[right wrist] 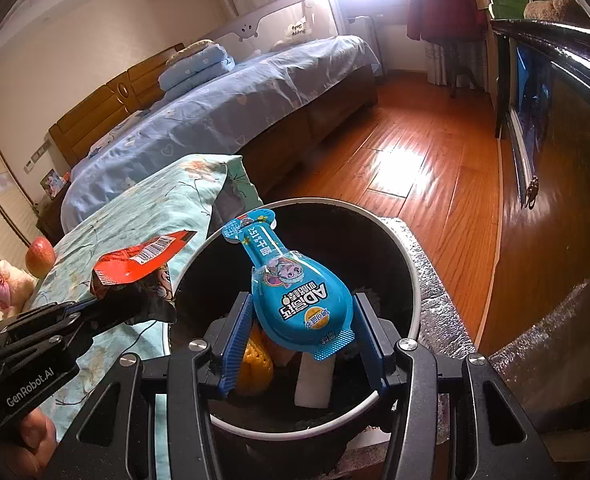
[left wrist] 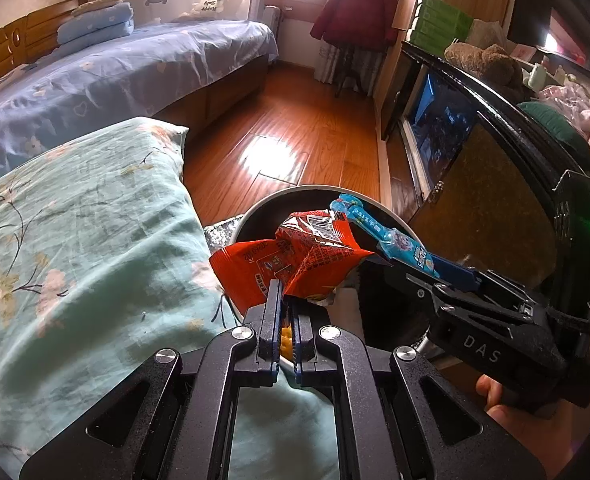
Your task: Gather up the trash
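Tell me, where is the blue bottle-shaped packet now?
The blue packet is clamped in the right gripper, over the open black trash bin, right of the red wrapper held by the left gripper.

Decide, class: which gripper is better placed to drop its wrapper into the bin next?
Probably right: the right gripper holds the blue packet directly over the bin. The left gripper's red wrapper hangs at the rim.

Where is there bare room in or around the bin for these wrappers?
Inside the bin, the dark far half is bare; the near part holds a yellow item and white roll. The floral pillow between bin and apple is bare too.
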A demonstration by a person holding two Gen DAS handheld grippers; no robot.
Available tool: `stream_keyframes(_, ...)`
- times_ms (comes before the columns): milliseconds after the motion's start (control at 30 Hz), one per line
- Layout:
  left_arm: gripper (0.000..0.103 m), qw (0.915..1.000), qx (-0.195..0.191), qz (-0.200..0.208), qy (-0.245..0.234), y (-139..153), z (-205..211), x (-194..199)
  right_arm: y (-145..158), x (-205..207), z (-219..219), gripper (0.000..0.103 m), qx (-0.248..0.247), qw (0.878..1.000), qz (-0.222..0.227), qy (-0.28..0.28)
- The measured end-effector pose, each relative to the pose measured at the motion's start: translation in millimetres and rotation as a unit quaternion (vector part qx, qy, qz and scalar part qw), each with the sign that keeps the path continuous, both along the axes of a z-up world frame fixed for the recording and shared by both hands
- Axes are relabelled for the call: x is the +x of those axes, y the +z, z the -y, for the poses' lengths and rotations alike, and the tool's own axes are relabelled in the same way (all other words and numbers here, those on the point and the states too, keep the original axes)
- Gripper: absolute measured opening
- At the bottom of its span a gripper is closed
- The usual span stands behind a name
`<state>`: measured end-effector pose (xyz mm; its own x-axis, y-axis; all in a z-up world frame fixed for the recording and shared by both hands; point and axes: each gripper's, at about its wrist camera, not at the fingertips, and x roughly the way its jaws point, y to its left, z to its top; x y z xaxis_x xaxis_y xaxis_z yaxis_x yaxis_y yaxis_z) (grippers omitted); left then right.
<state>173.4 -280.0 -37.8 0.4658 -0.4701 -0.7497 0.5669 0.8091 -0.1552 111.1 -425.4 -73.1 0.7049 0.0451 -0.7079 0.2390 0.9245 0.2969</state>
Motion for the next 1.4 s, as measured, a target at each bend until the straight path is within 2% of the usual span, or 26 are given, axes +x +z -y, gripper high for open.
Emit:
stream_keyframes(1267, 0.005, 1.0, 0.008, -0.004, 0.002, -2.0, 3.6, 4.1, 0.4, 4.8, 3.1, 0.051, 0.003, 1.0, -0.002, 0.001)
stream_keyframes(1300, 0.008, 1.0, 0.007, -0.006, 0.002, -1.5, 2.9, 4.3, 0.4, 4.8, 3.3, 0.051, 0.003, 1.0, -0.002, 0.001)
stream_keyframes(1400, 0.026, 1.0, 0.006, -0.003, 0.006, 1.2, -1.4, 2.7, 0.5, 4.7, 3.9, 0.052, 0.007, 1.0, -0.003, 0.0)
